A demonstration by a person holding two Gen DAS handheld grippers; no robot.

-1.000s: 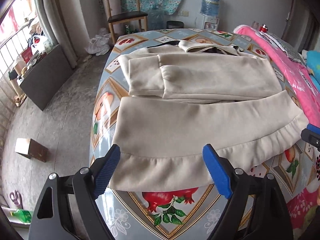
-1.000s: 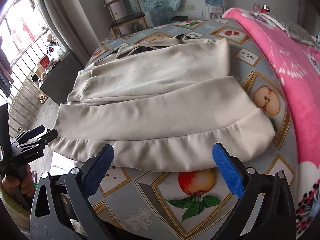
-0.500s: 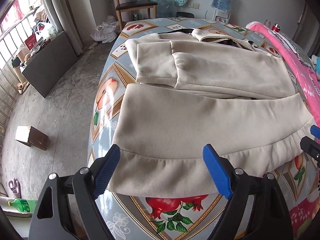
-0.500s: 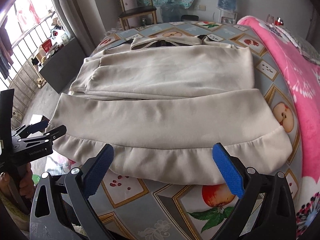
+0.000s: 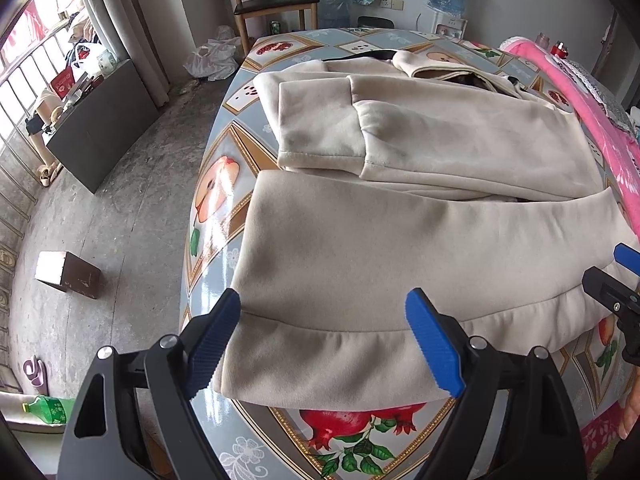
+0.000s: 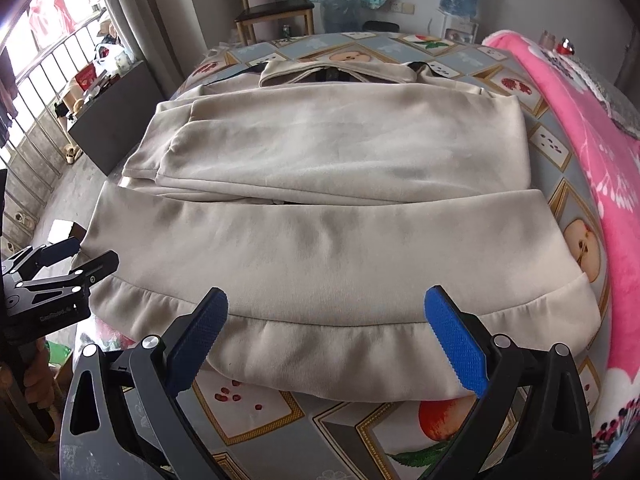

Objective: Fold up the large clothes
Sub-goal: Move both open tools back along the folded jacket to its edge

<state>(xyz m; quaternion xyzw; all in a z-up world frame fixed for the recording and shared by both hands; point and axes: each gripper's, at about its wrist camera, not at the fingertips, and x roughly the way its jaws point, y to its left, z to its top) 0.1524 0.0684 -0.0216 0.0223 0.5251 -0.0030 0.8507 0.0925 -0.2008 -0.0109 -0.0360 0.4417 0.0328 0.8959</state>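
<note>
While both hover, left hand-held gripper (image 5: 324, 344) spread wide, right hand-held gripper (image 6: 326, 340) likewise (empty), over beige coat (image 6: 320, 248).

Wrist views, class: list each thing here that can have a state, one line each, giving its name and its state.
Coat: lying flat on the table, sleeves folded across the body, bottom hem nearest the grippers, not gripped.
Left gripper: open, over the hem's left corner.
Right gripper: open, over the hem, nothing held.
Table: covered by a fruit-print cloth.
Chair: upright, seat bare.
Pink blanket: spread along the table's right side.
</note>
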